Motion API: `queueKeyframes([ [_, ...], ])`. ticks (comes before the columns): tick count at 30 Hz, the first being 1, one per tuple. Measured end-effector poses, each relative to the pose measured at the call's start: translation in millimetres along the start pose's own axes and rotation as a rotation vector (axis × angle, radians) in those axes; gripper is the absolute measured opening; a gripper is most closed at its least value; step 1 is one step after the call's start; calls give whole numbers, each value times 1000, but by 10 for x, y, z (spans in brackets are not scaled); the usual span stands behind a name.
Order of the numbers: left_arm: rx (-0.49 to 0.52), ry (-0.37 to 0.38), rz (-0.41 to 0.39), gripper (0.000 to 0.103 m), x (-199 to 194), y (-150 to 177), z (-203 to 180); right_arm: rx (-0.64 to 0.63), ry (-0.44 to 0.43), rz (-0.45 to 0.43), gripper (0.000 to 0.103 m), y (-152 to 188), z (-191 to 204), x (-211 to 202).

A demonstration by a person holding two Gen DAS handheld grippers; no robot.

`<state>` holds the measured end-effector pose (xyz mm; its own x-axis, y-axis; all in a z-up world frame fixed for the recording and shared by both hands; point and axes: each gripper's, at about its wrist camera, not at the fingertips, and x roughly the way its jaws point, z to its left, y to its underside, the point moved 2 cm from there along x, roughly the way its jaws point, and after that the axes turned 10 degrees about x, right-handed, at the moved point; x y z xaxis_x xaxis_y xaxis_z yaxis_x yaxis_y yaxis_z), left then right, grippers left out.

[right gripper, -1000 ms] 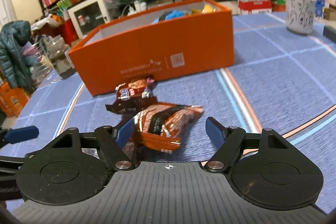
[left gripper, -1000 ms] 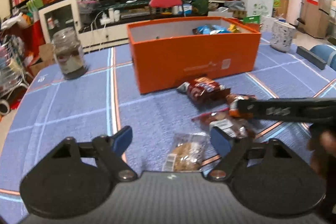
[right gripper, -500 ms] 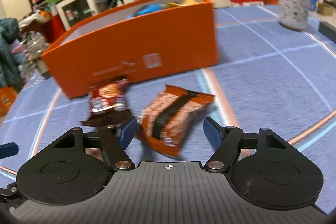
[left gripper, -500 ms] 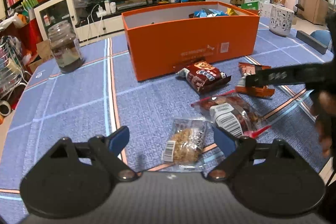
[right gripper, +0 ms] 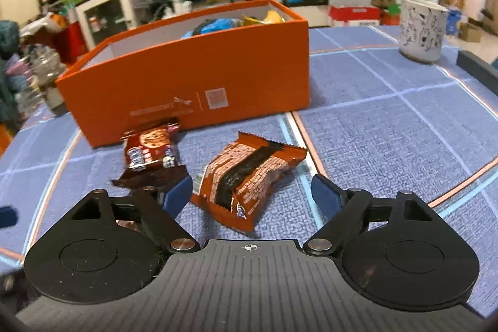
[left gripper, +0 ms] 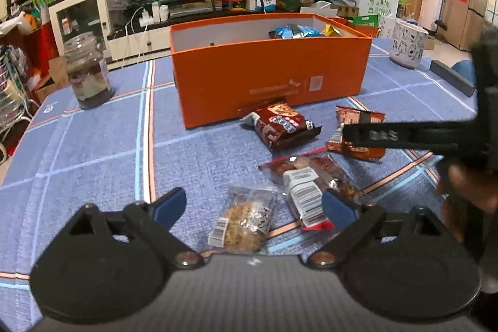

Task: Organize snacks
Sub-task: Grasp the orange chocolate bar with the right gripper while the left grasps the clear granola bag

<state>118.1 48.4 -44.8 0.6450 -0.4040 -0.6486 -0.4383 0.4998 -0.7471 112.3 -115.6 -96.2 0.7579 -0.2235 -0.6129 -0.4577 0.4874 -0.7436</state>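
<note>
An orange box (left gripper: 267, 73) stands on the blue checked tablecloth with blue and yellow snack bags (left gripper: 295, 31) inside; it also shows in the right wrist view (right gripper: 193, 83). In front of it lie a dark red cookie packet (left gripper: 281, 126), an orange-brown packet (left gripper: 358, 129), a clear red-edged packet (left gripper: 308, 185) and a clear packet with a round cake (left gripper: 244, 221). My left gripper (left gripper: 253, 204) is open, its fingers either side of the round cake packet. My right gripper (right gripper: 252, 192) is open around the orange-brown packet (right gripper: 249, 176), with the cookie packet (right gripper: 151, 154) to its left.
A glass jar (left gripper: 87, 70) stands at the left of the table. A white patterned cup (left gripper: 407, 44) and a dark bar (left gripper: 451, 77) are at the right. The right gripper's arm (left gripper: 404, 136) crosses over the orange-brown packet in the left wrist view.
The left gripper has pulled back and risen, so more of the packets show. The right gripper has moved right and now frames the orange-brown packet squarely.
</note>
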Motion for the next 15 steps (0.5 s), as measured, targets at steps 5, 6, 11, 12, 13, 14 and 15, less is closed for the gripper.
queueKeyframes([
  [5,-20,-4,19,95,15,8,45,17,44,-1,77,3,102,160],
  [6,-23,-5,20,95,15,9,53,18,54,8,76,5,115,206],
  [11,-32,-3,24,95,6,0,63,-39,15,18,55,-35,57,244],
  [12,-33,-3,23,95,1,-6,62,-65,3,29,50,-52,18,234],
  [13,-35,-3,23,95,-4,-17,54,-85,-11,45,46,-85,-46,215],
  [14,-38,-3,22,95,-6,-31,45,-99,-23,59,44,-125,-108,193],
  [15,-44,1,19,95,-12,-48,29,-110,-36,73,37,-170,-163,169],
])
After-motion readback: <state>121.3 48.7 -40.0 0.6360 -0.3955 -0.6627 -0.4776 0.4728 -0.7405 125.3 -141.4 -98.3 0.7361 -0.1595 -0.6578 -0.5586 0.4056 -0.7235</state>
